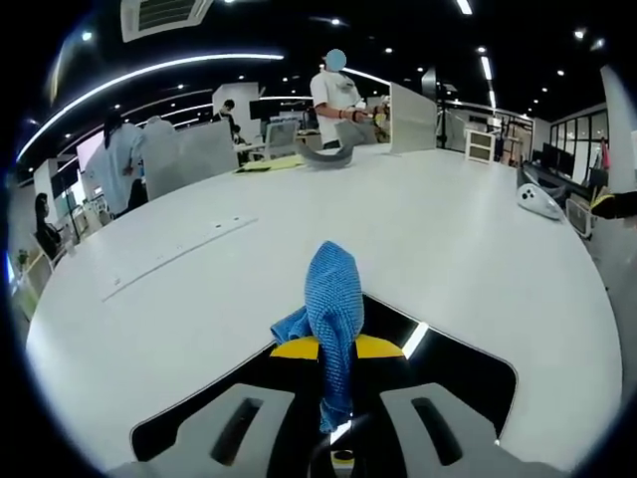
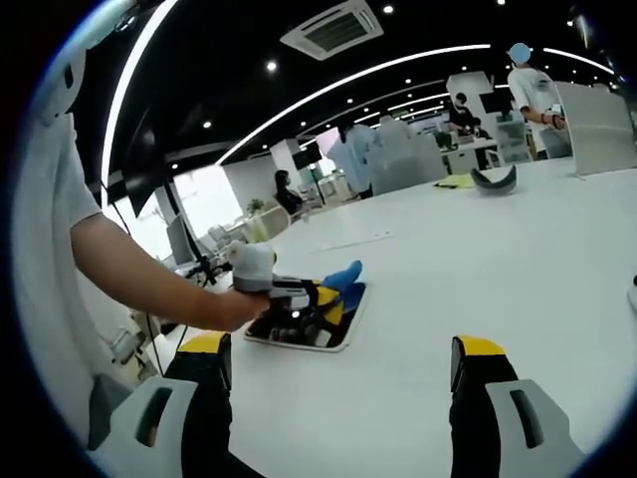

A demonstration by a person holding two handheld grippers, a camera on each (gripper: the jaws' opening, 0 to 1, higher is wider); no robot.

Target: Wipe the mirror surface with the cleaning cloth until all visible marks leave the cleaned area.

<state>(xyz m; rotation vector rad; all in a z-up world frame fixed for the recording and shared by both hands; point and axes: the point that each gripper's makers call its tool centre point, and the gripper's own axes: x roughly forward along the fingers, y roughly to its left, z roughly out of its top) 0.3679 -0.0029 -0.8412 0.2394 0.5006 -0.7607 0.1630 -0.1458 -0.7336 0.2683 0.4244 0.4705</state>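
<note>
Closest in, bottom centre of the left gripper view: left gripper point(image 1: 336, 403) with yellow-tipped grey jaws pinching a blue knitted cleaning cloth point(image 1: 333, 309), cloth bunched into a long roll running straight up-frame along the jaw line. Right under it, a dark rectangular mirror with a glossy surface point(image 1: 463, 363), lying flat on the big white round table point(image 1: 398, 229) and spreading across the lower frame. Cloth tip looks to be touching or just over the glass, hard to call which.

Over in the right gripper view, same setup seen from the side at centre left: mirror point(image 2: 333, 334) flat on the table, blue cloth point(image 2: 345, 274) poking out at its far end, a person's hand point(image 2: 239, 304) wrapped around the left gripper point(image 2: 299, 304). Right gripper point(image 2: 338, 373) sits at the bottom of that frame, jaws spread wide, nothing between them, well apart from the mirror.

So, guessing here: left one is clearly the nearer tool, mirror directly below and ahead of its jaws, strokes probably needing to run along the mirror's long side.

Hard to make out: any marks on the glass, since mostly ceiling-light reflections show. Near edge of the mirror hidden behind the jaws in the left gripper view.
</note>
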